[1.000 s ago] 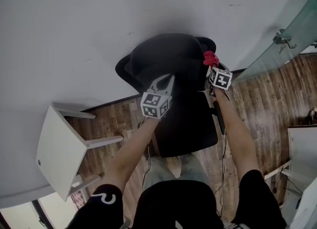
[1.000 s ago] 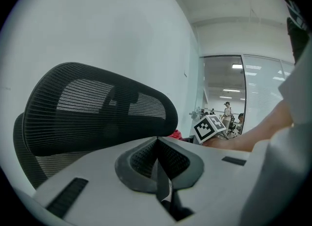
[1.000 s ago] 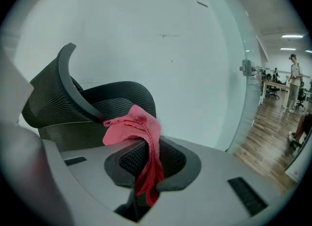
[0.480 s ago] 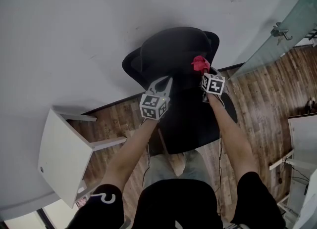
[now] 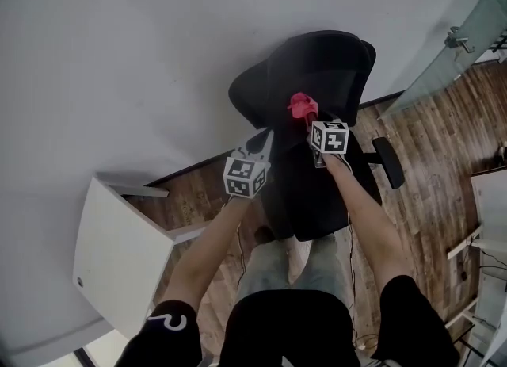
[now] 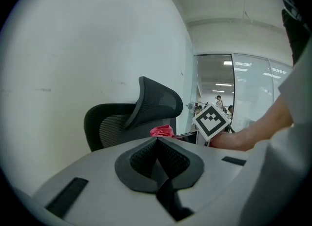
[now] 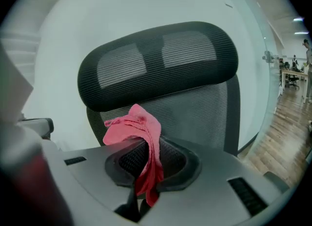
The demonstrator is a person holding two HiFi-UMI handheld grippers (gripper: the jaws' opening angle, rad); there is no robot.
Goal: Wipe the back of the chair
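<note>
A black mesh office chair [image 5: 321,80] stands against the white wall, its backrest and headrest [image 7: 161,64] filling the right gripper view. My right gripper [image 5: 307,120] is shut on a red cloth [image 5: 301,106] [image 7: 141,147], held just in front of the backrest mesh; I cannot tell whether the cloth touches it. My left gripper [image 5: 261,145] is shut with nothing between its jaws, hovering at the chair's left side. In the left gripper view the chair [image 6: 141,117] shows side-on, with the red cloth [image 6: 162,132] and the right gripper's marker cube [image 6: 211,121] beyond it.
A white table [image 5: 119,258] stands at the lower left over the wood floor [image 5: 432,151]. The chair's armrest [image 5: 388,162] sticks out on the right. A glass partition [image 5: 467,36] with a metal fitting runs along the upper right. The white wall [image 5: 119,56] lies right behind the chair.
The chair has turned, so its back now faces me more squarely. My right gripper with the red cloth moved left and up across the backrest. The left gripper stayed near the chair's left side.
</note>
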